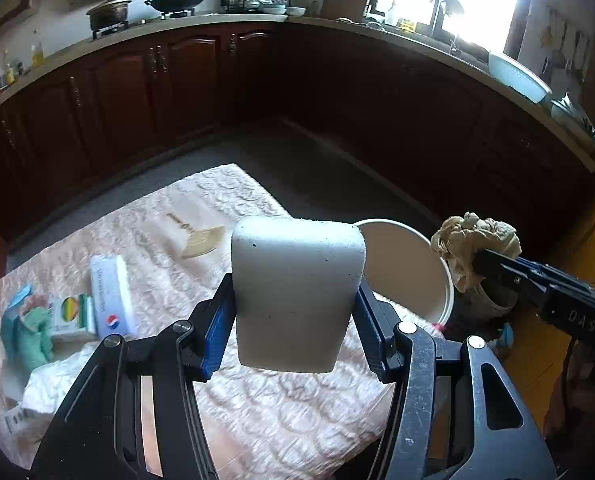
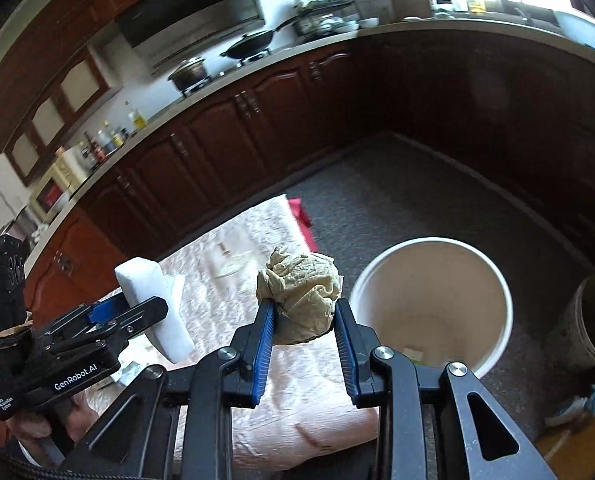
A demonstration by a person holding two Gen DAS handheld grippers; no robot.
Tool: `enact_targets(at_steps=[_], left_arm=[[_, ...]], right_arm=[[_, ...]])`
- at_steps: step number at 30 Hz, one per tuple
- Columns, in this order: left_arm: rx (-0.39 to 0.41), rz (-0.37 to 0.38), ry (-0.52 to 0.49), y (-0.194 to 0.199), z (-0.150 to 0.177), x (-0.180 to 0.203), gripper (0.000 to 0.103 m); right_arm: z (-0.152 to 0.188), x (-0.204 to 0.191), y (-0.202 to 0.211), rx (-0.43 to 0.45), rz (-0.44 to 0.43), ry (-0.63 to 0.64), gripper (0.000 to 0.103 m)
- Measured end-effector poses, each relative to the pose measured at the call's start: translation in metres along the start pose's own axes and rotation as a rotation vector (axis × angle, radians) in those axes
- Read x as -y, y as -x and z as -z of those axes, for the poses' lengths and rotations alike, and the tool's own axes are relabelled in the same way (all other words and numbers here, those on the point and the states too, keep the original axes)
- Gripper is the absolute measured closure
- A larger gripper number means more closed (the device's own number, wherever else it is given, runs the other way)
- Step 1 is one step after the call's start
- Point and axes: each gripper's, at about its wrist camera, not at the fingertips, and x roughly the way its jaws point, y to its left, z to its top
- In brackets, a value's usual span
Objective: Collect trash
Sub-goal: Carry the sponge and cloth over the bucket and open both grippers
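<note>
My left gripper (image 1: pixel 295 312) is shut on a white foam block (image 1: pixel 297 292), held upright above the quilted table cover (image 1: pixel 257 420). The same block (image 2: pixel 153 304) and left gripper (image 2: pixel 133 312) show at the left of the right wrist view. My right gripper (image 2: pixel 304 312) is shut on a crumpled beige paper wad (image 2: pixel 301 296), near the rim of a white bucket (image 2: pixel 493 292). That wad (image 1: pixel 475 244) and right gripper (image 1: pixel 493 264) hang by the bucket (image 1: pixel 401 256) in the left wrist view. More trash lies on the cover: a white Pepsi carton (image 1: pixel 111 296), a small colourful box (image 1: pixel 71 314), teal wrapping (image 1: pixel 29 328).
Dark wood kitchen cabinets (image 1: pixel 137 92) ring the grey floor (image 2: pixel 397 200) under a countertop with pots and bottles. A dull grey pot (image 2: pixel 589 320) stands on the floor right of the bucket. A wooden utensil (image 1: pixel 199 238) lies on the cover. A red cloth (image 2: pixel 301 212) hangs at the table's far edge.
</note>
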Motion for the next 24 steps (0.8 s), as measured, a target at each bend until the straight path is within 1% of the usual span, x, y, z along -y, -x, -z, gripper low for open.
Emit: enact_targets(at_steps=[7, 13, 18, 24], left_arm=[[-0.01, 0.03, -0.028, -0.022, -0.015, 0.027, 0.049], [-0.028, 0.06, -0.043, -0.044, -0.025, 0.045, 0.049], [-0.06, 0.116, -0.024, -0.064, -0.029, 0.058, 0.048], [-0.093, 0.141, -0.017, -0.087, -0.029, 0.072, 0.048]], right_arm=[[-0.004, 0.031, 0.006, 0.007, 0.052, -0.041, 0.075], [-0.001, 0.051, 0.004, -0.006, 0.092, -0.069, 0.075], [0.003, 0.07, -0.002, -0.029, 0.129, -0.09, 0.075], [0.01, 0.085, -0.017, -0.066, 0.161, -0.118, 0.075]])
